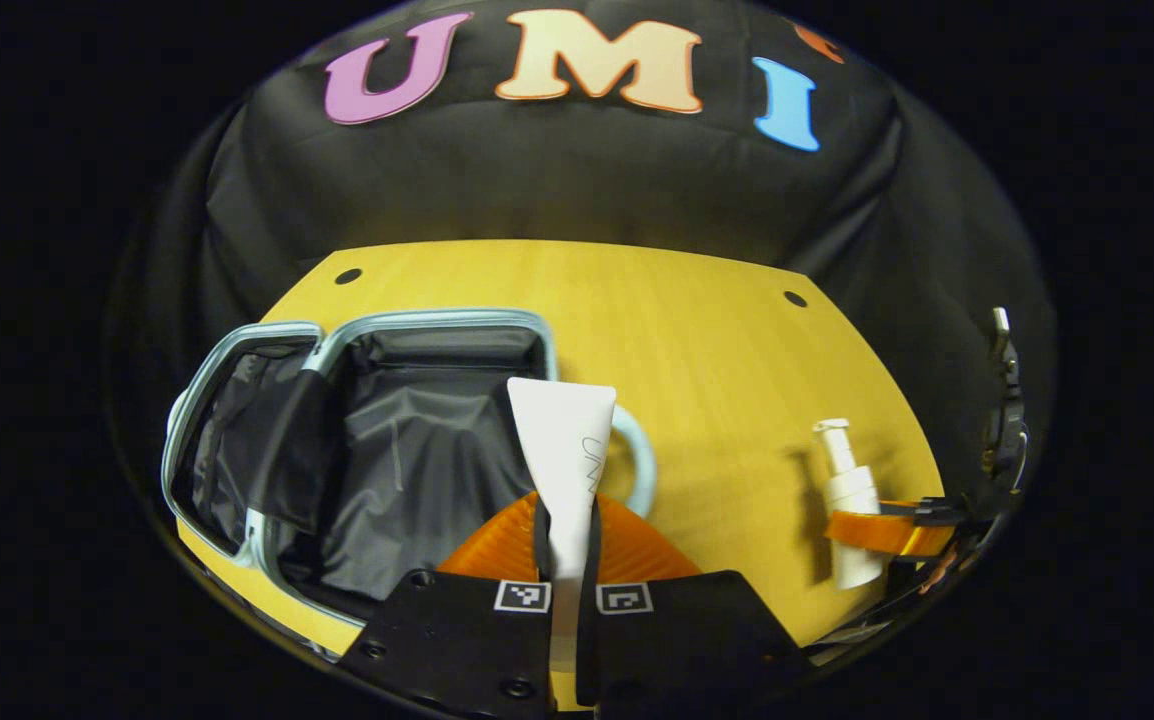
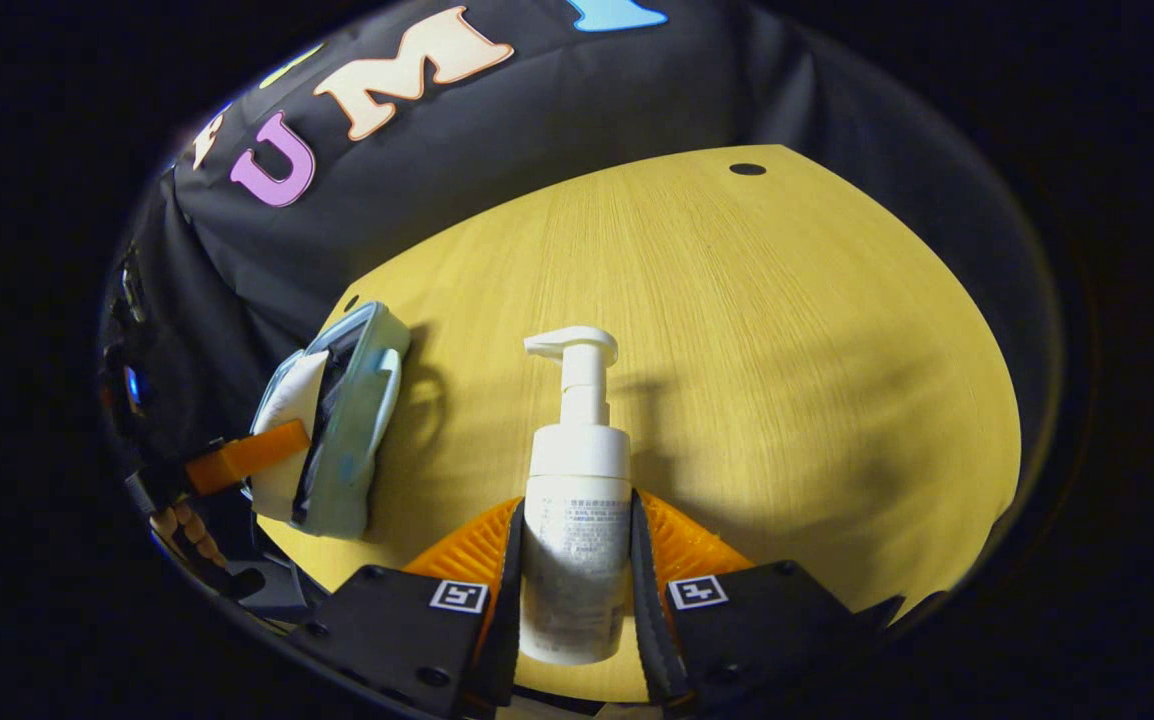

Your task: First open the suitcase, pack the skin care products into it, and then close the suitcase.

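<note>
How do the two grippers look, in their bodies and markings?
In each gripper's own view, the left gripper and the right gripper have a black body with screw holes. Each carries two small square black-and-white tags, one beside each finger. Ribbed orange fan-shaped parts sit behind the fingers. Seen from afar in the left gripper view, the right gripper has an orange part and dark cabling.

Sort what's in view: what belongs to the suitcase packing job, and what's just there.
Job:
- suitcase, open on the table
- white tube, clamped in the left gripper
- pump bottle, clamped in the right gripper

Just there:
- wooden table
- black cloth wall
</note>
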The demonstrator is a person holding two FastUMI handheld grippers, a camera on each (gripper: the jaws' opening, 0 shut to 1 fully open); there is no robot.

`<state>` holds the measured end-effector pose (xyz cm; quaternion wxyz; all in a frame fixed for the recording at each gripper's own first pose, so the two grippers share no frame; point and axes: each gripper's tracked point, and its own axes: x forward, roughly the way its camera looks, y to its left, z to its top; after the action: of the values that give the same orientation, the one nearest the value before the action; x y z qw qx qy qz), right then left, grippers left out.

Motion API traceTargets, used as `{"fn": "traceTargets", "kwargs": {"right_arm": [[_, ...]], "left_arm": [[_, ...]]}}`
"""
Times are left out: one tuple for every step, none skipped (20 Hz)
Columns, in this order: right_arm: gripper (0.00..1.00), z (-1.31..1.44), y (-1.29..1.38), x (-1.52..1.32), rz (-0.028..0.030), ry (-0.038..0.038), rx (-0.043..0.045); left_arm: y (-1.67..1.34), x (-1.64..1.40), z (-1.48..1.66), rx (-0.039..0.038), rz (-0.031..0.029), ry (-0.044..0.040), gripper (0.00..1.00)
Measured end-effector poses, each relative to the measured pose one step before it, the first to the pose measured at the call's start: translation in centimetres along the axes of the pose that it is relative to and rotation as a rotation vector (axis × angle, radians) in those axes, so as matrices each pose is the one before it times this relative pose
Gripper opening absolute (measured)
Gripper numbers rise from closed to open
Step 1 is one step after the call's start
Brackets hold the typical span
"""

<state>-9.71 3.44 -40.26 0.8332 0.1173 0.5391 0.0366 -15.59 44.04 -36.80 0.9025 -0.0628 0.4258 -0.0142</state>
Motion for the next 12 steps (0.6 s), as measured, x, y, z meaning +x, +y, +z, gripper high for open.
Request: {"fn": "traceTargets", "kwargs": {"right_arm": [[0.5, 0.368, 1.006, -0.452, -0.00393, -0.0144, 0.00428], [0.5, 0.294, 1.078, -0.358, 0.00102, -0.01009, 0.01066], [0.51, 0.237, 1.239, -0.029, 0.00339, -0.00502, 0.01084], [0.51, 0.265, 1.01, -0.033, -0.00157, -0.00902, 0.00937], [0.51, 0.038, 0.976, -0.074, -0.00175, -0.00653, 0.00386], [0.5, -0.055, 0.806, -0.114, -0.00588, -0.00163, 0.00232], [0.5, -0.021, 0.783, -0.029, -0.0043, -0.00456, 0.00063], [0.51, -0.155, 0.76, -0.111, -0.00608, -0.00924, 0.00245], [0.5, 0.0, 0.764, -0.073, -0.00489, -0.00335, 0.00168], [0.51, -0.055, 0.838, 0.047, -0.00558, -0.00653, 0.00253], [0.5, 0.001, 0.683, 0.016, -0.00585, -0.01003, 0.00664], [0.5, 0.09, 0.76, 0.001, -0.00341, -0.00452, 0.00606]], "left_arm": [[1.667, 0.085, 0.079, -0.00029, 0.01137, 0.00754, 0.02], [1.674, 0.428, -0.079, -0.00286, 0.01057, 0.00826, 0.02], [1.503, 0.449, -0.102, -0.00325, 0.00579, 0.00566, 0.02], [1.349, 0.644, -0.277, -0.00565, 0.00466, 0.01085, 0.02], [1.292, 0.755, -0.293, -0.00925, 0.0029, 0.01012, 0.02], [1.061, 0.723, -0.401, -0.0101, 0.00004, 0.01509, 0.02], [0.768, 0.714, -0.315, -0.00905, -0.0038, 0.01114, 0.02], [0.667, 0.669, -0.429, -0.00625, -0.00377, 0.01802, 0.02], [0.669, 0.871, -0.672, -0.00503, -0.00522, 0.0229, 0.02], [0.596, 0.841, -0.54, -0.00188, -0.00906, 0.01933, 0.02], [0.261, 0.546, -0.469, -0.00341, -0.01256, 0.017, 0.03], [0.099, 0.218, -0.529, -0.00614, -0.01685, 0.02255, 0.03]]}}
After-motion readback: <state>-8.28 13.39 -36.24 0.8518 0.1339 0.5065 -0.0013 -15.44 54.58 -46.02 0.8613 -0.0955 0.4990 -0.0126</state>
